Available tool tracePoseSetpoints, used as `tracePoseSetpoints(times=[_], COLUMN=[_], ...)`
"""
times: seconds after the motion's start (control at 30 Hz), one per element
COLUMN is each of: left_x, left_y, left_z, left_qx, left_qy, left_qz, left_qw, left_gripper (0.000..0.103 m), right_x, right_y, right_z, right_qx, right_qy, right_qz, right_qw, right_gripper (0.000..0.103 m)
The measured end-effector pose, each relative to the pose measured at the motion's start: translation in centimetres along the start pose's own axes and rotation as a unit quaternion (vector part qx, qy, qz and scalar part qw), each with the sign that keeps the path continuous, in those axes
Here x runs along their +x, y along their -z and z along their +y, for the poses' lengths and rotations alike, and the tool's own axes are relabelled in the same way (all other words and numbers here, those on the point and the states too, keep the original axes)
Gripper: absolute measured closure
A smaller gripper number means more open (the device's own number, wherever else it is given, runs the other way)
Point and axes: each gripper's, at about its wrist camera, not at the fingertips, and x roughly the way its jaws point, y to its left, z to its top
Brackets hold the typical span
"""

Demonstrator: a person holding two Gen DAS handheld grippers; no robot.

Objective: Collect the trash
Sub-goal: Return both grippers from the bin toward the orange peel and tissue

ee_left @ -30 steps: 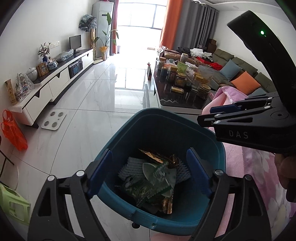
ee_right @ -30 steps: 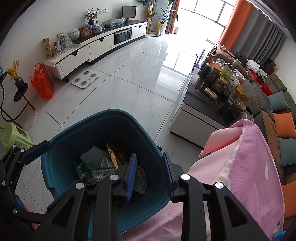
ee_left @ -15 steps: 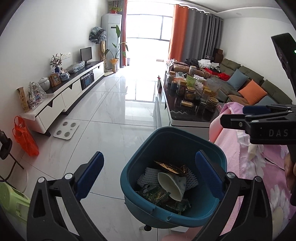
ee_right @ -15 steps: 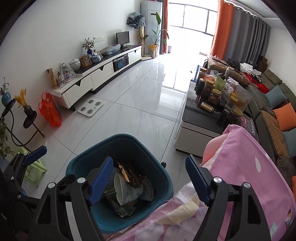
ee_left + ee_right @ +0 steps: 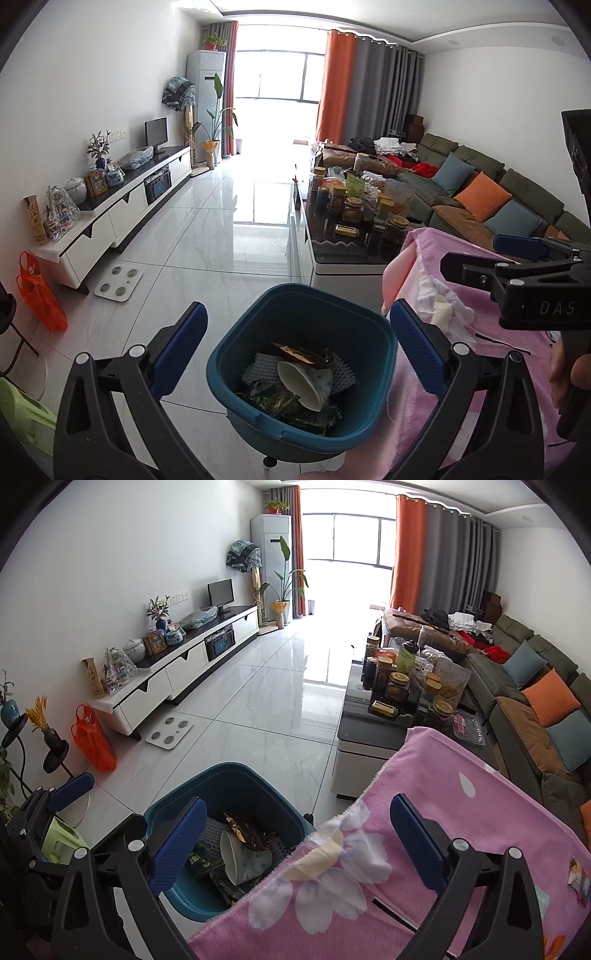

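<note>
The blue bin (image 5: 301, 373) stood on the tiled floor, tucked against the edge of the pink blanket (image 5: 424, 834). It already held a good share of the trash: a white paper cup (image 5: 304, 380) lying on its side, a gold wrapper (image 5: 299, 354), green packets (image 5: 284, 404) and white foam netting (image 5: 258, 369). That part of the job looked done.

The left gripper (image 5: 297, 354) hung above the bin with its jaws spread as wide as they go and nothing between the pads. The right gripper (image 5: 295, 845) was over the blanket's near edge beside the bin; its jaws had just been opening, now stood wide, and held nothing either.

What was left, as far as could be seen: a crumpled white tissue (image 5: 443, 314) lay on the blanket near its edge by the bin, and a few small wrappers (image 5: 580, 877) sat toward the blanket's right edge. Whether the jars and packets on the coffee table (image 5: 369, 738) counted as trash could not be told.
</note>
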Motion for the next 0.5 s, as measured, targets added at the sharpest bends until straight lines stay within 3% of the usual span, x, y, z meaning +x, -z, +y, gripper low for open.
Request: tracePoseSetpoints(times=[0.5], left_x=[-3.2], left_y=[0.1], left_z=[-10.0], left_qx=[0.050], left_qy=[0.069], left_qz=[-0.009], left_qw=[0.9963], left_gripper=[0.006], right_x=[-5.8], right_y=[5.1], right_z=[-7.0], right_qx=[0.067], right_qy=[0.048], right_qz=[-0.030], right_qw=[0.996], right_gripper=[0.007])
